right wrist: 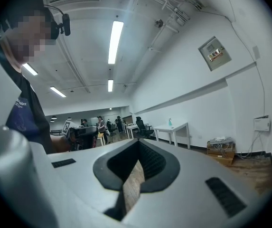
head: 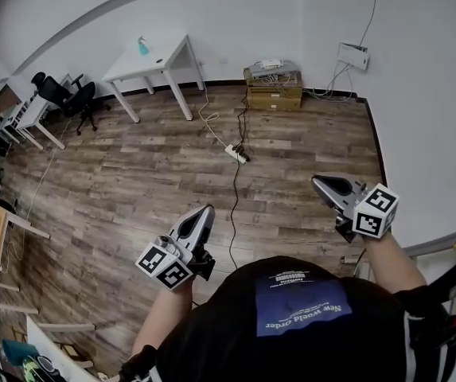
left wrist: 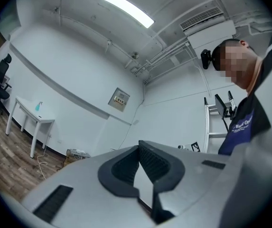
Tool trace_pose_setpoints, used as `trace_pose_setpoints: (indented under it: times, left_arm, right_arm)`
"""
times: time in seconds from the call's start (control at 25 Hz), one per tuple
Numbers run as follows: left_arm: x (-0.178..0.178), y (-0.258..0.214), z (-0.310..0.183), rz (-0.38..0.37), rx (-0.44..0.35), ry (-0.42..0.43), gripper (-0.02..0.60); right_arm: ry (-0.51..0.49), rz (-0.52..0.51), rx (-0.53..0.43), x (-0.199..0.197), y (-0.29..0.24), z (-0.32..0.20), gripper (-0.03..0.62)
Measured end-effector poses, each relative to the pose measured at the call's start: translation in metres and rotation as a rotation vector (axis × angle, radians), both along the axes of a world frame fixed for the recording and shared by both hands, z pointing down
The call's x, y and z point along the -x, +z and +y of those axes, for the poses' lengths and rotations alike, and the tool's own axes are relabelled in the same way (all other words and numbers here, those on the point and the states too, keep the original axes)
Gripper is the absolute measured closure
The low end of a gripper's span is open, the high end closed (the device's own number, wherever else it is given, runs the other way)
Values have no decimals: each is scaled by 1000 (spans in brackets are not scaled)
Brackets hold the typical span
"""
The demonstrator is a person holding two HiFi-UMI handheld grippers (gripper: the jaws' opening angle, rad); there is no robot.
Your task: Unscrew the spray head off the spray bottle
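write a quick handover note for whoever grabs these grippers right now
Left gripper: jaws shut, empty, held in front of the body.
Right gripper: jaws shut, empty, held in front of the body.
Spray bottle: stands on the white table by the far wall, across the wood floor, out of reach from here.
Done: nothing; the bottle is not in hand.
Left: walk to the table, grip the bottle with one gripper, twist the spray head off with the other.

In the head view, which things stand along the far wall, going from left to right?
Office chair → white table with the spray bottle → cardboard box → wall box.
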State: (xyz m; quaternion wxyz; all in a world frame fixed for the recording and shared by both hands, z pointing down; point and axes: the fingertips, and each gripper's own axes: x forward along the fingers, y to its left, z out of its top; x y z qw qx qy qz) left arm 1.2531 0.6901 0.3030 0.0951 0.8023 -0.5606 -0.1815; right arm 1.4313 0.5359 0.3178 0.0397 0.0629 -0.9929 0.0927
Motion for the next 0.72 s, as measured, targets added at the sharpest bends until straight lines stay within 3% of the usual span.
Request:
trace_pose_setpoints:
  times: [0.32,0.72]
  left_arm:
    - [82,5,-41,27,-26,-13,578]
    - [234,3,-56,4,-20,-84,578]
  right_arm:
    - [-19,24,-22,85,-2,-41,603]
    - [-98,-10,-21,254,-7,-75,603]
